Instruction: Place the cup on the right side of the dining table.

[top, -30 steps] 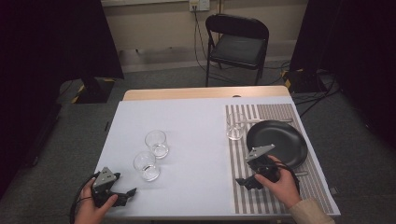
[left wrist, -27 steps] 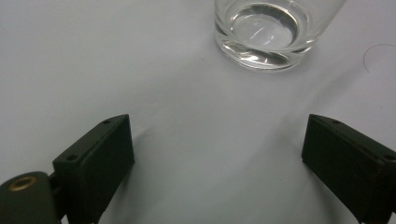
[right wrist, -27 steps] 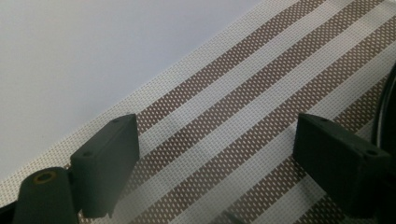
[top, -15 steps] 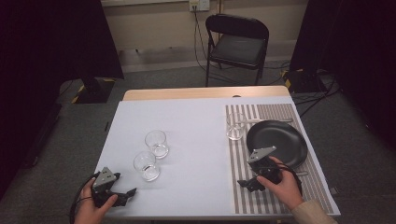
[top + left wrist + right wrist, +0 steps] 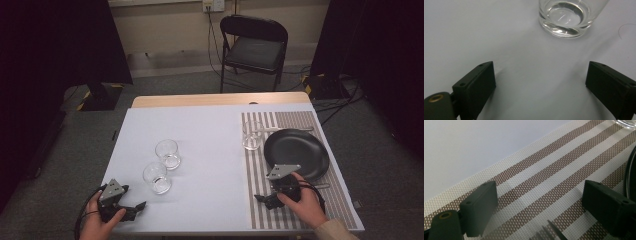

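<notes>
Two clear empty glasses stand on the white tablecloth, one (image 5: pixel 157 177) nearer me and one (image 5: pixel 167 153) behind it. My left gripper (image 5: pixel 134 210) rests open at the front left corner, and the nearer glass (image 5: pixel 569 17) stands a little ahead of its jaws (image 5: pixel 539 82). A black plate (image 5: pixel 297 152) lies on a brown-and-white striped placemat (image 5: pixel 260 170). My right gripper (image 5: pixel 263 200) hovers open over the mat in front of the plate. Mat weave shows between its jaws (image 5: pixel 540 200), with fork tines (image 5: pixel 554 230) low in that view.
A third glass (image 5: pixel 252 135) stands on the mat's far left corner, and cutlery (image 5: pixel 280 129) lies behind the plate. Another utensil (image 5: pixel 320 186) lies at the plate's front right. A black folding chair (image 5: pixel 252 47) stands beyond the table's far edge.
My right gripper has drifted slightly toward the near edge of the table, staying open. The left gripper and the glasses have not moved.
</notes>
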`<control>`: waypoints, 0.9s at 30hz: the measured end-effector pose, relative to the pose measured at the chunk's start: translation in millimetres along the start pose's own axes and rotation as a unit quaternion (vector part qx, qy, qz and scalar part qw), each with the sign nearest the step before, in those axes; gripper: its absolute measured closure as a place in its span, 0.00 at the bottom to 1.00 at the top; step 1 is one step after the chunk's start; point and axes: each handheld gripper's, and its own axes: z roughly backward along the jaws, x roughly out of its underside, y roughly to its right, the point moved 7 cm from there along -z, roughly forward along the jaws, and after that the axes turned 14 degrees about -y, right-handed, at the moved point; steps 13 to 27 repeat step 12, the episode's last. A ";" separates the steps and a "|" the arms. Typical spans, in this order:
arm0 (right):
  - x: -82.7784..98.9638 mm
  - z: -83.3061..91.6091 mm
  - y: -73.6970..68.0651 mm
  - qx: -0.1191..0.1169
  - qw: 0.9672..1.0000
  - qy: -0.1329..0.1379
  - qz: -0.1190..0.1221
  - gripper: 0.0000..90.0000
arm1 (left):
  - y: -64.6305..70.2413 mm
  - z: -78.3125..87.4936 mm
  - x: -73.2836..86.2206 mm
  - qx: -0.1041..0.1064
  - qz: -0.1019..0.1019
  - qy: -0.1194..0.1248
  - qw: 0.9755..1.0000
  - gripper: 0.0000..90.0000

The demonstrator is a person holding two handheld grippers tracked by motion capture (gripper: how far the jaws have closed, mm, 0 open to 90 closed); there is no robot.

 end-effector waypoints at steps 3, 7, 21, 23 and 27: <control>-0.2 -0.2 -0.5 0.004 1.000 -0.001 -0.004 0.14 | 0.1 0.0 0.0 0.000 0.000 0.000 1.000 0.09; -0.6 -0.4 -0.6 0.004 1.000 -0.003 -0.004 0.14 | 0.1 0.1 0.0 0.000 0.000 0.000 1.000 0.09; -0.7 -0.4 -0.6 0.004 1.000 -0.004 -0.003 0.14 | 0.0 0.1 0.0 0.000 0.000 -0.001 1.000 0.09; -0.7 -0.4 -0.6 0.004 1.000 -0.004 -0.003 0.14 | 0.0 0.1 0.0 0.000 0.000 -0.001 1.000 0.09; -0.7 -0.4 -0.6 0.004 1.000 -0.004 -0.003 0.14 | 0.0 0.1 0.0 0.000 0.000 -0.001 1.000 0.09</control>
